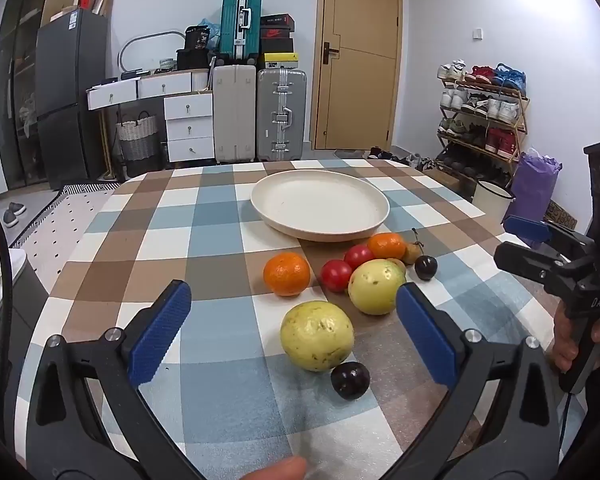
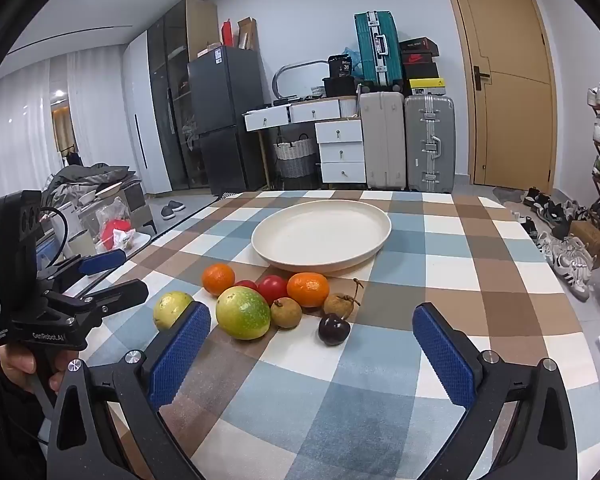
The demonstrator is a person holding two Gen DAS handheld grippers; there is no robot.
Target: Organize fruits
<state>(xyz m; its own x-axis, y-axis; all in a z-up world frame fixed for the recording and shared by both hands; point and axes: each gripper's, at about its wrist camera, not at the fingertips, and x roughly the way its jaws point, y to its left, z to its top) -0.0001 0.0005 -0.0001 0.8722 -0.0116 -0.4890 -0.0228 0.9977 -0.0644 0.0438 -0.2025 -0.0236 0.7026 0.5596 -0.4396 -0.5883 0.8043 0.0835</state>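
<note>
The left gripper (image 1: 294, 332) is standing wide, its blue pads (image 1: 160, 332) gripping nothing and hovering above the checked tablecloth (image 1: 220, 400). Lying between those pads, a little ahead of them, is the near yellow-green guava (image 1: 317, 335), with a dark cherry (image 1: 350, 380) touching its near right side. The right gripper (image 2: 312, 354) is likewise gaping wide and holding nothing; the other dark cherry (image 2: 333, 329) is sitting just ahead of its gap, untouched.

Moving outward, the rest of the fruit is crowding together: a second guava (image 2: 243, 312), two red tomatoes (image 2: 275, 288), two oranges (image 2: 308, 289) and two small brown fruits (image 2: 286, 312) with stems, all lying near one another. Beyond them, at the far middle of the table, the cream plate (image 2: 380, 216) is waiting empty. Nothing has yet been organized.

The step in hand seems to be a first pick, most likely the near guava by the left gripper. To do it well, the pads should be coming down on either side of the guava's widest part, keeping level so it is not squeezed out forward. The touching cherry is probably going to roll if the right pad brushes it, so the approach should be staying clear of it. The right gripper, waiting at the right, should be keeping out of the path to the plate.
</note>
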